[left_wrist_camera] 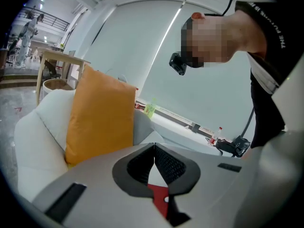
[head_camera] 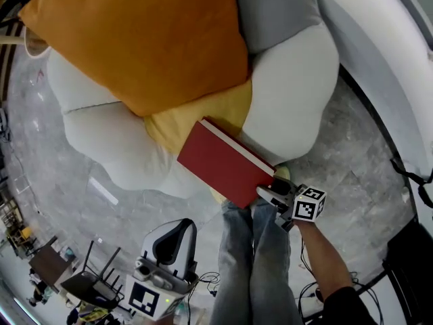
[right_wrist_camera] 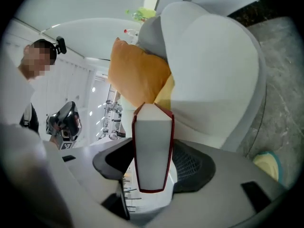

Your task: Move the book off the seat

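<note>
- far left: bare grey marble floor [head_camera: 61, 175] beside the seat, open room there; black chair [head_camera: 95, 276] and clutter sit at the lower left corner
- left gripper [head_camera: 174, 232] low, in front of the seat and well apart from the book; in its own view the left gripper's [left_wrist_camera: 154, 148] fingers are pressed together with nothing in them
- white seat [head_camera: 108, 141]: big orange cushion [head_camera: 135, 39] covers the back left, yellow cushion [head_camera: 186, 117] lies under its edge in the middle
- red book [head_camera: 223, 161] lies diagonal, top corner over the yellow cushion, lower end sticking out past the seat's front edge; contact with the cushion can't be told
- person's legs [head_camera: 254, 263] in jeans stand just below the book's lower end, crowding that side
- grey cushion [head_camera: 274, 9] at the seat's back right, away from the book
- right gripper [head_camera: 274, 196] at the book's lower right corner; its own view shows its fingers [right_wrist_camera: 190, 163] pinching the book [right_wrist_camera: 152, 151] across the covers, white page edge facing the camera
- yellow-green slipper [head_camera: 282, 173] on the floor near that gripper
- right: open strip of floor, then a white curved furniture piece [head_camera: 379, 59]; black bag [head_camera: 413, 263] and cables [head_camera: 308, 296] at lower right
</note>
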Motion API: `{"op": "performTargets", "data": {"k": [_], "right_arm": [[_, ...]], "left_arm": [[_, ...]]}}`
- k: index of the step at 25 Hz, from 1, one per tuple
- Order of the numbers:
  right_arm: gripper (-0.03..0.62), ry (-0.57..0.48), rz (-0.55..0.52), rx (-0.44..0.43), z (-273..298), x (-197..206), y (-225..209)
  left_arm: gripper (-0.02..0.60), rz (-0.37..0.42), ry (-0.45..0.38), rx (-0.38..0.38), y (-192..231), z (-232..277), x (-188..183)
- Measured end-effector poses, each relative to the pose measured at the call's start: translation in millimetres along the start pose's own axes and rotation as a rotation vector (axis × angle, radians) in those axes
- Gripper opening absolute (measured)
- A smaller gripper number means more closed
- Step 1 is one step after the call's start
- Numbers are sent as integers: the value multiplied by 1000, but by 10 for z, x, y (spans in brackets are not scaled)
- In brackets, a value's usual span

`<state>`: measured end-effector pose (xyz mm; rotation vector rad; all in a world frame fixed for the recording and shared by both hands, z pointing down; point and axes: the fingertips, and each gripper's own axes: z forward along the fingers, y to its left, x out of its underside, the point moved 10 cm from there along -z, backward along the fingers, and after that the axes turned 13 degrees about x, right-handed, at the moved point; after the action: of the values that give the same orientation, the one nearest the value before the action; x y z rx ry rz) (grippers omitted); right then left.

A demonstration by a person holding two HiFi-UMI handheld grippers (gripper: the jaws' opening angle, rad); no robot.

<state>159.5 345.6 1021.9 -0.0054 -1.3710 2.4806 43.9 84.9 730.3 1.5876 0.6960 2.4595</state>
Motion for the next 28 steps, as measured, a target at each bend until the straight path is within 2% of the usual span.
{"op": "performTargets", "data": {"k": [4, 9, 13, 15, 19, 23, 28], "right_arm": [[263, 58, -154, 58, -19, -389, 765], [292, 110, -215, 225, 295, -737, 1457], [296, 153, -168, 422, 608, -823, 1643], [296, 178, -110, 484, 667, -840, 1681], [266, 214, -64, 509, 597, -852, 1804], [246, 235, -72, 521, 414, -829, 2033], [238, 227, -132, 447, 269, -1180, 2426]], "left_arm": [[13, 27, -39, -12, -122, -205, -581], [14, 44, -101, -57, -140, -586, -1121], [13, 41, -132, -103, -51, -942, -1354], [13, 39, -140, -131, -2, -1115, -1421], [13, 36, -165, -160, 13, -1332, -1536], [12, 62, -160, -144, -120, -1505, -1721], [12, 78, -179, -164, -254, -1591, -1934]]}}
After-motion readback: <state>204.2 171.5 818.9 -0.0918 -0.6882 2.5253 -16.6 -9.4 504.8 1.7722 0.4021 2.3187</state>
